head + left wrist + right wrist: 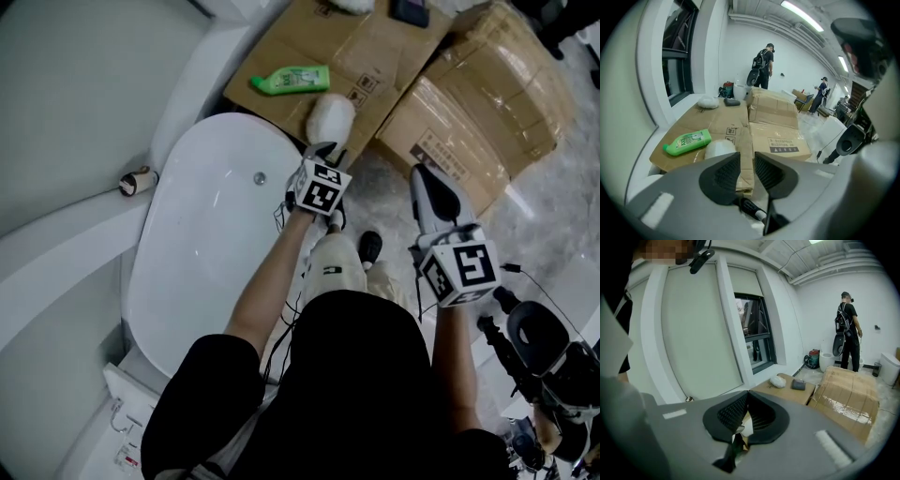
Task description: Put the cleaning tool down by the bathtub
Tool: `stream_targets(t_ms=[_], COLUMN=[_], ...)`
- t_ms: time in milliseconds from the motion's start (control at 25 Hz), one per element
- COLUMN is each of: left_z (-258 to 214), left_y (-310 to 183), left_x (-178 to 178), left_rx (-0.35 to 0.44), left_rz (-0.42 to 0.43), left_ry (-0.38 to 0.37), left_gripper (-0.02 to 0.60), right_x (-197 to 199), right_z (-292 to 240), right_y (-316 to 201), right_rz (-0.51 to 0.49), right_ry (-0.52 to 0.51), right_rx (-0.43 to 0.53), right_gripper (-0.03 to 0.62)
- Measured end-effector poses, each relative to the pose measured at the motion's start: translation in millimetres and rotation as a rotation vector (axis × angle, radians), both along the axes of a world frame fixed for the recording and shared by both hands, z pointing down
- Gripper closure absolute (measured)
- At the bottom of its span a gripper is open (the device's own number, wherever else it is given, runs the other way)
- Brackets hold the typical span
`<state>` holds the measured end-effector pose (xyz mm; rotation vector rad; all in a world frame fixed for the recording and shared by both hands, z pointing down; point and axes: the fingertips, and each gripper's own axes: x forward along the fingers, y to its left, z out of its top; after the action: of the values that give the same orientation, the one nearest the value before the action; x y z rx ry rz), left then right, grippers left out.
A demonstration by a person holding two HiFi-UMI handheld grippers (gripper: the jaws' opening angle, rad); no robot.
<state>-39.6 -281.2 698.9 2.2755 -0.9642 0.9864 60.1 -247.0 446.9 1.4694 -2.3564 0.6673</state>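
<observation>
The cleaning tool (330,115), a white fluffy head, lies on flattened cardboard (375,56) just past the far end of the white bathtub (187,262). My left gripper (323,150) hovers right over the tool's near side. In the left gripper view its jaws (746,157) stand apart with nothing between them, and the tool (719,148) shows just beyond the left jaw. My right gripper (424,176) hangs to the right above the floor. Its jaws (747,394) meet at the tips and hold nothing that I can see.
A green bottle (291,80) lies on the cardboard left of the tool. Taped cardboard boxes (487,94) stand to the right. A small roll (138,180) sits on the ledge by the tub. Black equipment with cables (544,347) is at the lower right. A person (764,65) stands far back.
</observation>
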Motion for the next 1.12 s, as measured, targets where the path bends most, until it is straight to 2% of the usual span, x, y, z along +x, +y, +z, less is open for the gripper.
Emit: stream_targets(t_ms=[400, 680, 1120], left_z=[-58, -109, -187], left_y=[83, 132, 195], left_x=[34, 52, 48], left_rx=[0.06, 0.156, 0.296], left_rz=[-0.069, -0.105, -0.207], left_ry=[0.044, 0.048, 0.066], left_gripper=[0.509, 0.532, 0.546], right_x=[42, 69, 91], right_z=[-16, -43, -81], right_y=[74, 132, 195], right_rz=[-0.018, -0.024, -0.06], right_ry=[-0.017, -0.043, -0.068], right_rx=[0.054, 0.137, 0.25], right_gripper=[0.585, 0.585, 0.585])
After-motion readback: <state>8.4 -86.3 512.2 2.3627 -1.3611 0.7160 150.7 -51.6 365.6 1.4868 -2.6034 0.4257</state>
